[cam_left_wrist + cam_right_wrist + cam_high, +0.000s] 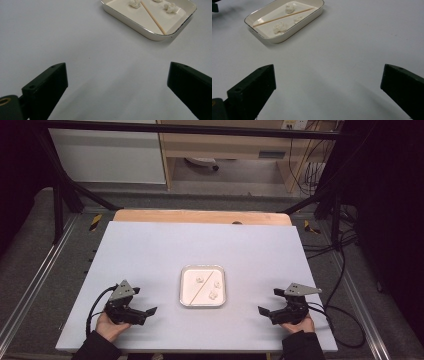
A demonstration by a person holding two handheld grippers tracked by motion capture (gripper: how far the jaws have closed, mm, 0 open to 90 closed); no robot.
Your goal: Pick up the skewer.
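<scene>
White tray (184,292) with skewer (202,286), lumps (213,294)

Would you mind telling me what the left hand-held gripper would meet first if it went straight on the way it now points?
Probably the near rim of the white tray. The left hand-held gripper has its jaws wide apart over bare table, and the tray lies ahead, slightly right of centre. Depth is unclear, so it might pass just beside it.

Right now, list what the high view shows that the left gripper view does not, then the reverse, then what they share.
High view alone: both hands, the left gripper and right gripper flanking the tray, the wooden table edge, and the floor beyond.

Left gripper view alone: its own black jaws close up, standing wide apart.

Both: the white tray, the wooden stick lying across it, white lumps and the pale tabletop.
</scene>
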